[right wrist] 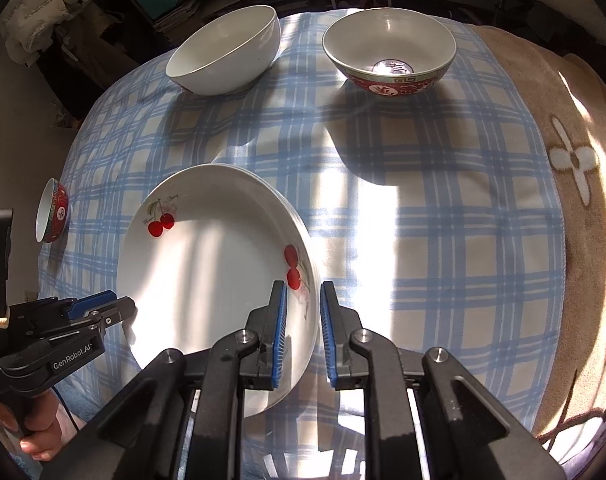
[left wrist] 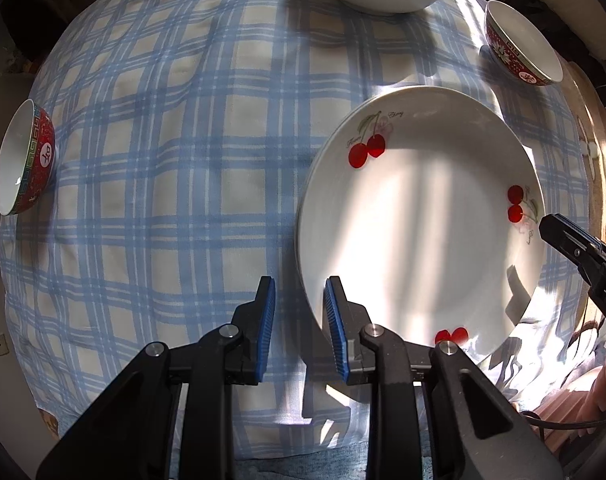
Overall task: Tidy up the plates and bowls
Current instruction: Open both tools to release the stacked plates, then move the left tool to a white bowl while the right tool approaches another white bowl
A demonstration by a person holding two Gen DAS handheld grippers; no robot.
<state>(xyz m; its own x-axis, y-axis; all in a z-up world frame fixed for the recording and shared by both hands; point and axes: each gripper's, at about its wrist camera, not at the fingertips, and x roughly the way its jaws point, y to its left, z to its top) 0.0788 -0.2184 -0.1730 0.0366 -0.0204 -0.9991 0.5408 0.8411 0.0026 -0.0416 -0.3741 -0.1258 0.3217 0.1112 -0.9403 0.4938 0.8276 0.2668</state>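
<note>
Left tool and right tool, pads apart, straddle opposite rims of cherry plate; clamp both evenly, lift level.

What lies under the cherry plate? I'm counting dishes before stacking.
A second white rim peeks from beneath the cherry plate, so another plate seems stacked there, on the checked cloth. How many more is hidden.

Plate near on cloth; two bowls behind; small bowl far left
</note>
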